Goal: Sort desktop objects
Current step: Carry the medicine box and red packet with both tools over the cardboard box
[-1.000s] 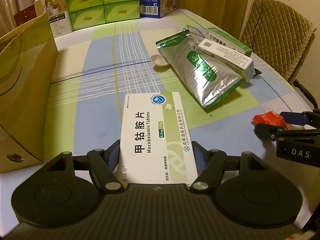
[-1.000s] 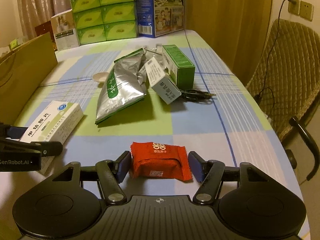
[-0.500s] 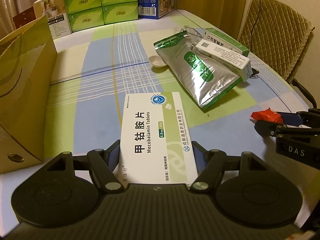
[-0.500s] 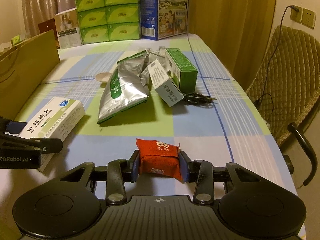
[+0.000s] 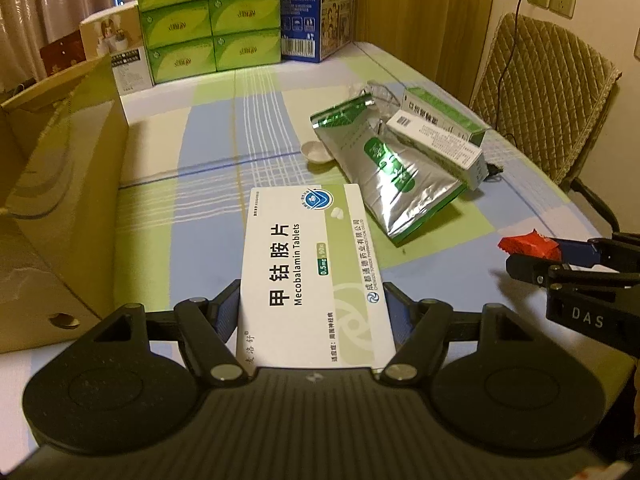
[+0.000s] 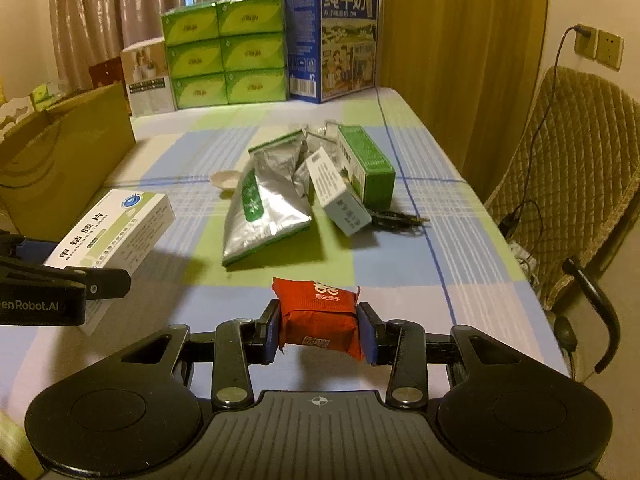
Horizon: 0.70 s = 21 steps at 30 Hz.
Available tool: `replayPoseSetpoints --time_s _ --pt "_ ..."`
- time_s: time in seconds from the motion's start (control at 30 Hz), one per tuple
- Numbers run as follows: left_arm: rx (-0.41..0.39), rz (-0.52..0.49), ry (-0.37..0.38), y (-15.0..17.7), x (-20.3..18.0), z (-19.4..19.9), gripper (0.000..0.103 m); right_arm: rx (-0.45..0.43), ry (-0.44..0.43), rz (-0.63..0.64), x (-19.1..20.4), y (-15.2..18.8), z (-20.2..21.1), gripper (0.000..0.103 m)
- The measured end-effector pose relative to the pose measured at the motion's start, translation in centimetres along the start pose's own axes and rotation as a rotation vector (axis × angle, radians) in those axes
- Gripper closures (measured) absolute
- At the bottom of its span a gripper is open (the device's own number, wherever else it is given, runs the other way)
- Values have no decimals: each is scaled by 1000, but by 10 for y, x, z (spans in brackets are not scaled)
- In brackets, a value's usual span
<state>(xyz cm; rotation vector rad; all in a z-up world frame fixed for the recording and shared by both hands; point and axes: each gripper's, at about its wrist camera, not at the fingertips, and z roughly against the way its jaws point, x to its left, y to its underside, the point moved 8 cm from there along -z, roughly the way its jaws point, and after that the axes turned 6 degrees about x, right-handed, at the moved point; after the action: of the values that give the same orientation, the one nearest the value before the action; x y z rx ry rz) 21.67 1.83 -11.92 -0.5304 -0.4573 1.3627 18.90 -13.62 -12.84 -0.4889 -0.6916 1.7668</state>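
My left gripper (image 5: 310, 304) is shut on a white and green Mecobalamin tablet box (image 5: 310, 268) and holds it above the table; the box also shows at the left of the right wrist view (image 6: 114, 228). My right gripper (image 6: 320, 330) is shut on a red snack packet (image 6: 318, 314), lifted off the cloth; the packet also shows at the right of the left wrist view (image 5: 528, 245). A silver and green foil pouch (image 6: 260, 212), a white medicine box (image 6: 340, 198) and a green box (image 6: 366, 164) lie together at mid table.
An open cardboard box (image 5: 56, 184) stands at the left. A small white dish (image 5: 316, 151) and a black cable (image 6: 396, 220) lie by the pouch. Stacked green tissue boxes (image 6: 226, 66) and a blue milk carton (image 6: 332, 38) stand at the back. A padded chair (image 6: 576, 184) is at the right.
My right gripper closed on the red packet and lifted it off the table. My left gripper kept its hold on the tablet box and rose a little.
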Motion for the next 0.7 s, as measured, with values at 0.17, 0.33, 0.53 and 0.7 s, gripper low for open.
replayPoseSetpoints --time_s 0.17,0.33,0.53,0.7 --pt "-31 12 -4 -3 3 26 35 -38 -15 10 13 -11 24 66" --pt "-57 35 -9 -5 11 54 35 -73 -40 28 31 -19 45 66" --pt "-88 61 -41 -6 30 88 35 -107 -80 54 57 -31 66 66" --pt "-113 85 -73 -5 52 114 35 -133 -116 83 83 -41 80 66"
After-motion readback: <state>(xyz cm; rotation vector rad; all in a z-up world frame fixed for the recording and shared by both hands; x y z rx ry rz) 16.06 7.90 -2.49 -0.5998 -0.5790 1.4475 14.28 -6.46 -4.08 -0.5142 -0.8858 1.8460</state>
